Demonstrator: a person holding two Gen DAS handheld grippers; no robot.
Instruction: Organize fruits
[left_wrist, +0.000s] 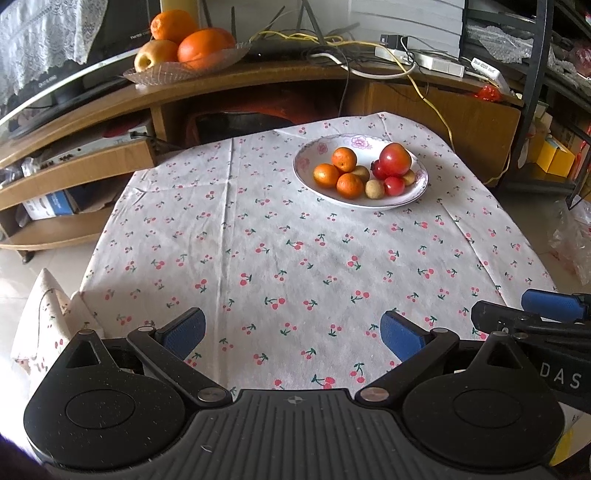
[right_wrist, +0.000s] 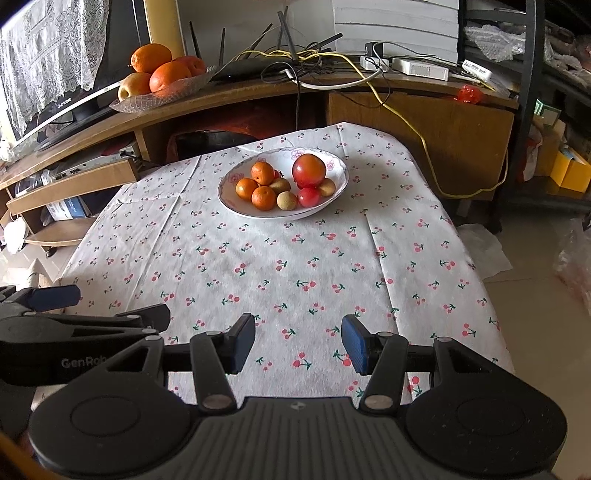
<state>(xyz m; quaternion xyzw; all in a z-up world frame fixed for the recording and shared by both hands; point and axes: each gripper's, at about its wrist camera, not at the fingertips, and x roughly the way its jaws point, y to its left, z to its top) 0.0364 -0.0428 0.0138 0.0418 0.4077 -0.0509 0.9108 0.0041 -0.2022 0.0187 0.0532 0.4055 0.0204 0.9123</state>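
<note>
Both grippers hover empty over the near edge of a cherry-print tablecloth (left_wrist: 280, 240), jaws spread wide — the left gripper (left_wrist: 293, 334) and the right gripper (right_wrist: 298, 345) side by side, neither touching anything. Well ahead, toward the far side of the table, a flowered white plate (right_wrist: 236, 205) holds the fruit: three mandarins (left_wrist: 349, 184), a large red pomegranate (right_wrist: 308, 170) and smaller pale and red fruits packed beside it — apparently gathered there so nothing rolls. A glass dish (left_wrist: 177, 72) of oranges sits on the wooden cabinet behind.
</note>
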